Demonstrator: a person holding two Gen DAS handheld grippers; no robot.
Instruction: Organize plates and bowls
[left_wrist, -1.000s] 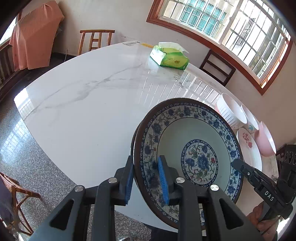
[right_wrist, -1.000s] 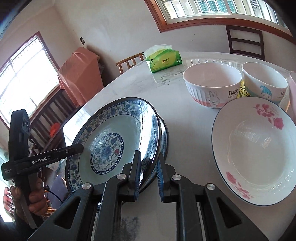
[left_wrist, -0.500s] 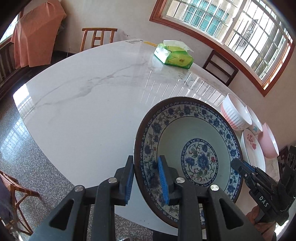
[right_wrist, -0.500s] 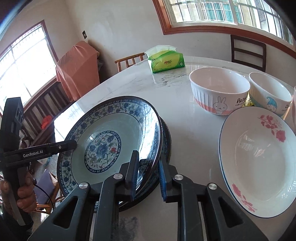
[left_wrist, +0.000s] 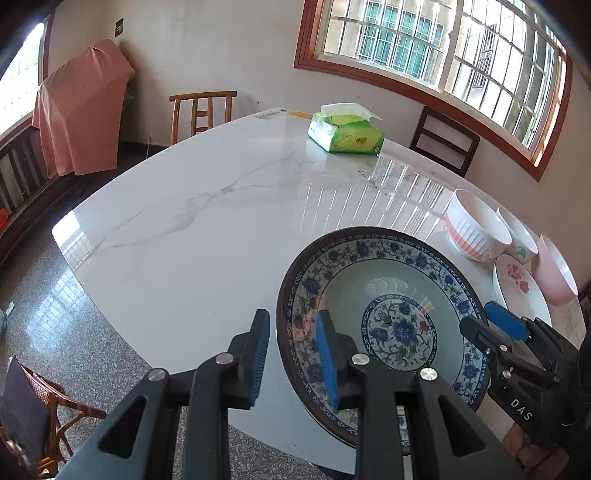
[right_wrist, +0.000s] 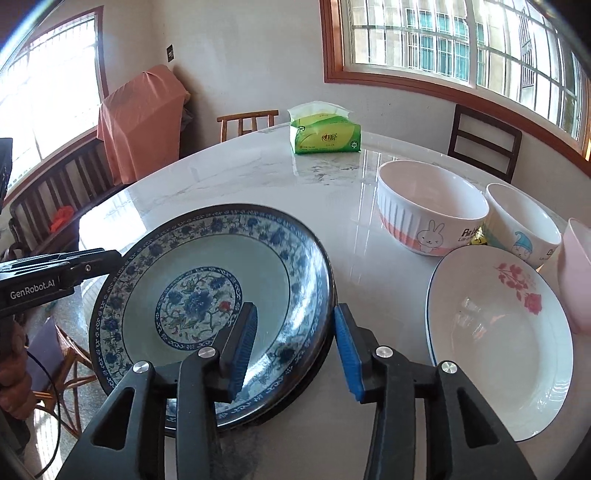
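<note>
Blue-patterned plate (right_wrist: 207, 295) is lying on a second dark-rimmed plate (right_wrist: 314, 373) at the near edge of the marble table (left_wrist: 207, 229). Both grippers are standing wide, each straddling the plate's rim without gripping: the left gripper (left_wrist: 293, 356) at 1 side, the right gripper (right_wrist: 295, 347) at the other. Just beside the stack, a white rose plate (right_wrist: 498, 332) is sitting in front of 3 bowls: rabbit bowl (right_wrist: 428, 214), gnome bowl (right_wrist: 524, 225), pink bowl (right_wrist: 576, 273).

Blue-patterned plates (right_wrist: 207, 295) stacked flat; white floral plate (right_wrist: 498, 332), three bowls (right_wrist: 430, 206) beside.
</note>
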